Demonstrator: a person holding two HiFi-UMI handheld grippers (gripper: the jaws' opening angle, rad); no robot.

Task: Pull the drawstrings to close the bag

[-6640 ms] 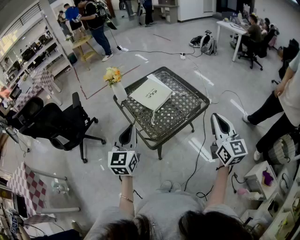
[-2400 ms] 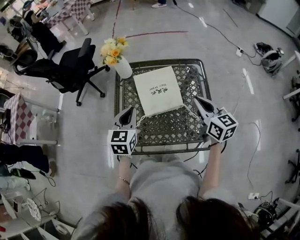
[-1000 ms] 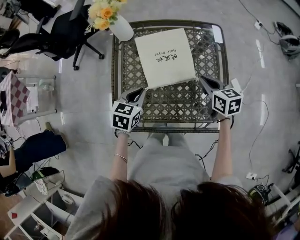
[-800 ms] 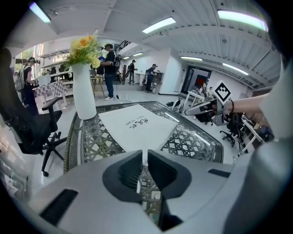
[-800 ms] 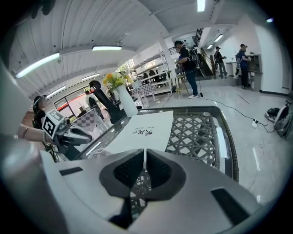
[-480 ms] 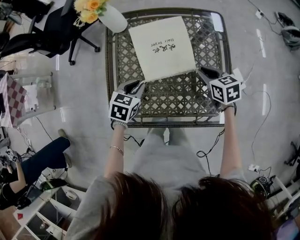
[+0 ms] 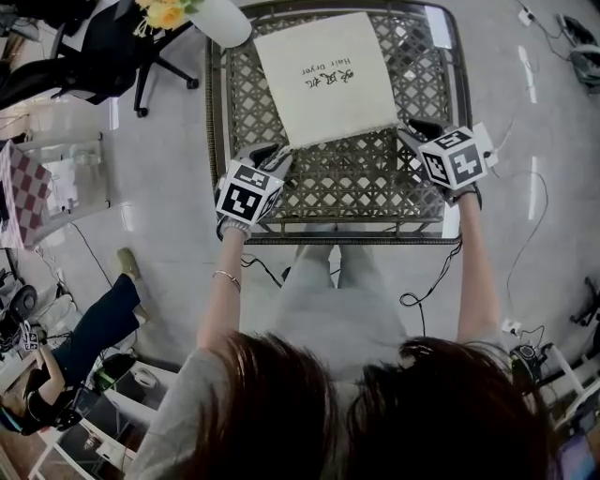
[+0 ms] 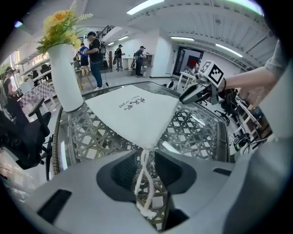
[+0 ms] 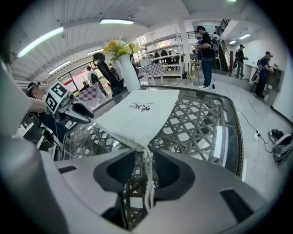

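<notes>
On the worktop (image 7: 375, 183): a flat cream bag (image 7: 323, 75) lies on the far half of the metal lattice top, its printed face up and its gathered mouth edge towards the person.
Bag corners: the two near corners sit just ahead of the two claws, one at each.
Left claw (image 7: 274, 157): jaws apart and tilted down at the bag's near left corner; in the left gripper view (image 8: 145, 157) a gap shows between the pads.
Left drawstring (image 8: 143, 183): a twisted white cord runs from that corner (image 8: 137, 114) down through the gap. The pads do not pinch it.
Right claw (image 7: 412, 133): jaws wide, having just been opening; in the right gripper view (image 9: 144, 157) they stand either side of the cord without pressing on it.
Right drawstring (image 9: 149, 178): a white cord hangs from the bag's near right corner (image 9: 137, 116) between the pads.
Vase (image 7: 220, 17): white, with yellow flowers, upright at the far left corner of the worktop, beside the bag and apart from it.
Office chair (image 7: 94, 56): black, on the floor just left of the worktop.
</notes>
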